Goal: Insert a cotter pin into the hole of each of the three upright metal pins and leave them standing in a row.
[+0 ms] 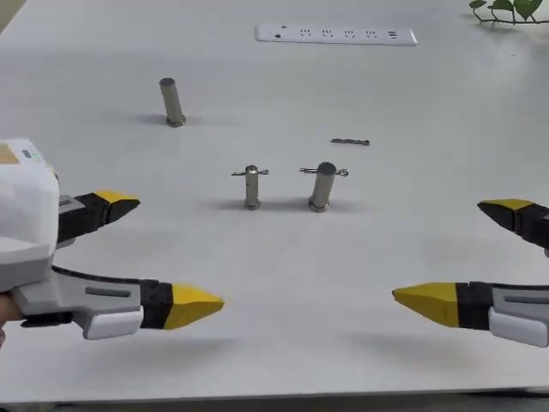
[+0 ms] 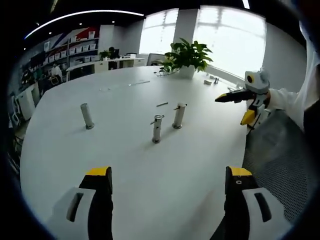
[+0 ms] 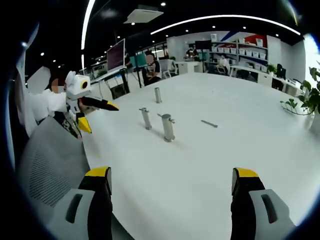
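Metal pins: three stand up on the white bench (image 1: 283, 343). The near left pin (image 1: 251, 193) and the near right pin (image 1: 321, 193) are side by side in the middle. The far pin (image 1: 172, 102) is well apart, at 11 o'clock from them.
Left gripper (image 1: 179, 251): at 8 o'clock in the head view, above the bench, jaws wide apart, holding nothing.
Right gripper (image 1: 437, 251): at 4 o'clock, above the bench, jaws wide apart too, holding nothing.
Near left pin: the left cotter pin (image 1: 250, 172) goes across through its top and sticks out on both sides.
Near right pin: the right cotter pin (image 1: 324, 172) goes across through its top the same way.
Loose cotter pin (image 1: 350, 142): lies flat on the bench at 1 o'clock from the near right pin, touching nothing.
Far pin: upright, not yet fitted with a cotter pin.
Power strip (image 1: 336, 34): white, lying flat far back at 12 o'clock.
Plant (image 1: 510, 10): green leaves in the far corner at 1 o'clock.
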Demonstrator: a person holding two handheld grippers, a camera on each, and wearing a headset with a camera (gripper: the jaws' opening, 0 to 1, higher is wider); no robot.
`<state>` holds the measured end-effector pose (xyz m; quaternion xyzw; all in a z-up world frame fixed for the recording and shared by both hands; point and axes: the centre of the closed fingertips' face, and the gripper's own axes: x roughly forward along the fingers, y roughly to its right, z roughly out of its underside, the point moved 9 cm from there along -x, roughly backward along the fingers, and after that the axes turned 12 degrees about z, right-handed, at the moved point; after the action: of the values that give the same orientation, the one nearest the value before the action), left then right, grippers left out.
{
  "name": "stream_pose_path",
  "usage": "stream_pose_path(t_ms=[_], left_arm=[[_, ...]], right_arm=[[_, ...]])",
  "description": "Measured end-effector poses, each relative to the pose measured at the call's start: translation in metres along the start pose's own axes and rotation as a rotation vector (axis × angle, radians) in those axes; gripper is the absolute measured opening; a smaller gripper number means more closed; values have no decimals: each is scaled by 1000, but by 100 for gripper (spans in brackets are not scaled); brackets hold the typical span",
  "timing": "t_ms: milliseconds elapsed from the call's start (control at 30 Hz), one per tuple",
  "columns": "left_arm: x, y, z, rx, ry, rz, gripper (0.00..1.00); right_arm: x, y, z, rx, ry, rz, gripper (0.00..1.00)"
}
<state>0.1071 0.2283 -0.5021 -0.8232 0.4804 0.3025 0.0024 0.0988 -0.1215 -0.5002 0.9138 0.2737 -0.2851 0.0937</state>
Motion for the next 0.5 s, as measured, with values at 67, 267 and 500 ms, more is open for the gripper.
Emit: stream_pose_path(t_ms=[67, 267, 500], left_arm=[[-5, -11, -11, -62, 143, -44, 85], [-17, -48, -32, 37, 167, -197, 79], [-10, -92, -58, 97, 216, -274, 60]], right_arm=[[-1, 0, 2, 2, -8, -7, 98], [-4, 0, 3, 27, -13, 7, 98], [-9, 4, -1, 48, 4, 41, 98]])
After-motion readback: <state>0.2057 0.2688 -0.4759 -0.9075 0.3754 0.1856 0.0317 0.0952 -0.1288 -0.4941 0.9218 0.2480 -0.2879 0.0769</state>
